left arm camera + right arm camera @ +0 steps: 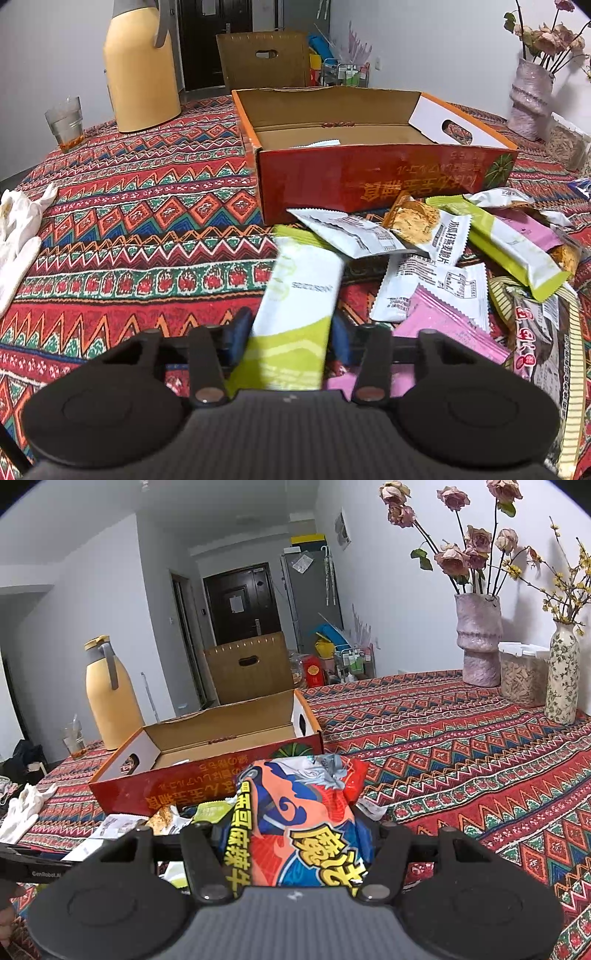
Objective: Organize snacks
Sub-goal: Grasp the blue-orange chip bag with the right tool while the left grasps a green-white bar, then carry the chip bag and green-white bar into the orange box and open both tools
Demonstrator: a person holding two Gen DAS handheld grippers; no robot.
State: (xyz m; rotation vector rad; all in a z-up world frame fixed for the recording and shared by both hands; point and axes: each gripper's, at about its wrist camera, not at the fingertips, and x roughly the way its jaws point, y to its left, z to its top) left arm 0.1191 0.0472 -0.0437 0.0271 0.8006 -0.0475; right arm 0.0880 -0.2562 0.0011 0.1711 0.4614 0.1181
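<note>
My left gripper [291, 332] is shut on a green-and-white snack bar [299, 295], held just above the tablecloth in front of the open red cardboard box [369, 177]. A pile of snack packets [443, 251] lies to the right of it. My right gripper [295, 834] is shut on a red, orange and blue snack bag [303, 819], held up in front of the same red box [166, 786]. One white packet [317, 143] lies inside the box.
A yellow thermos jug [142, 70] and a glass [66, 123] stand at the far left. White cloth [18, 236] lies at the left edge. Flower vases [478, 642] and a clear jar [522, 675] stand at the right. A brown box [247, 668] stands behind the table.
</note>
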